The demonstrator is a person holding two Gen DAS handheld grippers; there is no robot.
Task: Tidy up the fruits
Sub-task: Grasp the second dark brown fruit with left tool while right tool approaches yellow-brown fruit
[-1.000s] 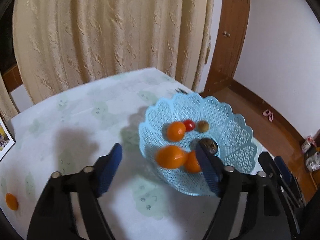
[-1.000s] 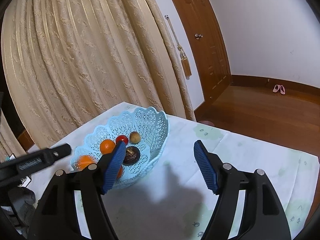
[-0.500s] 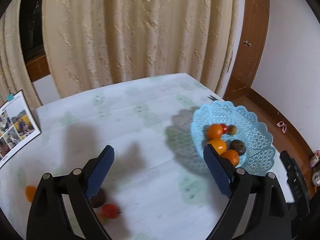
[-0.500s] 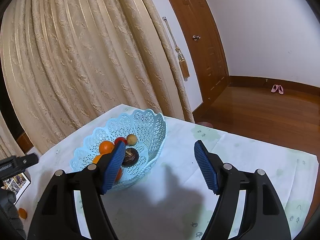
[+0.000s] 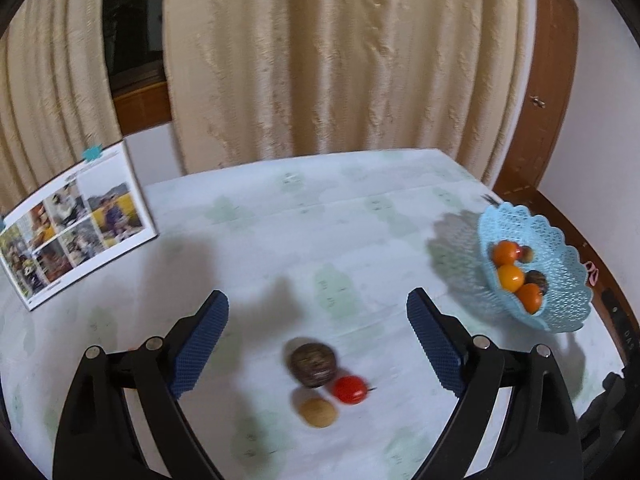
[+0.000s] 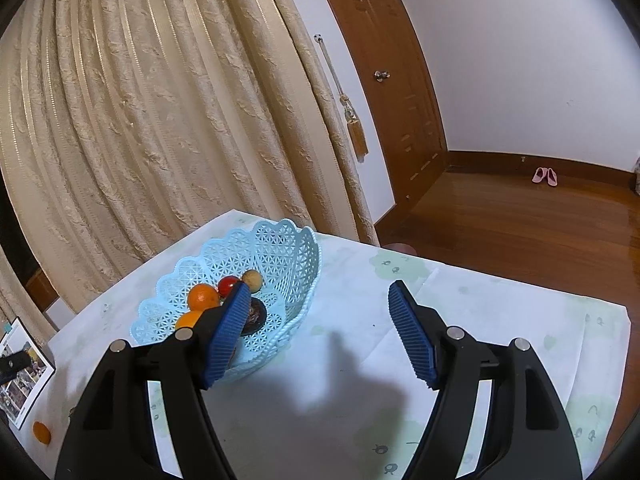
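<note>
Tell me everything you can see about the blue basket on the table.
The blue basket is a light-blue, plastic-looking bowl with openwork lattice walls and a scalloped rim. It stands upright on the pale tablecloth near the table's edge by the curtain. Inside lie several small round fruits: orange ones, a red one, a tan one and a dark brown one. Neither gripper touches it, though one right jaw overlaps it in the right wrist view.

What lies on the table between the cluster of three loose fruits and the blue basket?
In the left wrist view, only bare tablecloth lies between the dark brown fruit, red tomato and tan fruit and the blue basket, apart from the basket's shadow.
</note>
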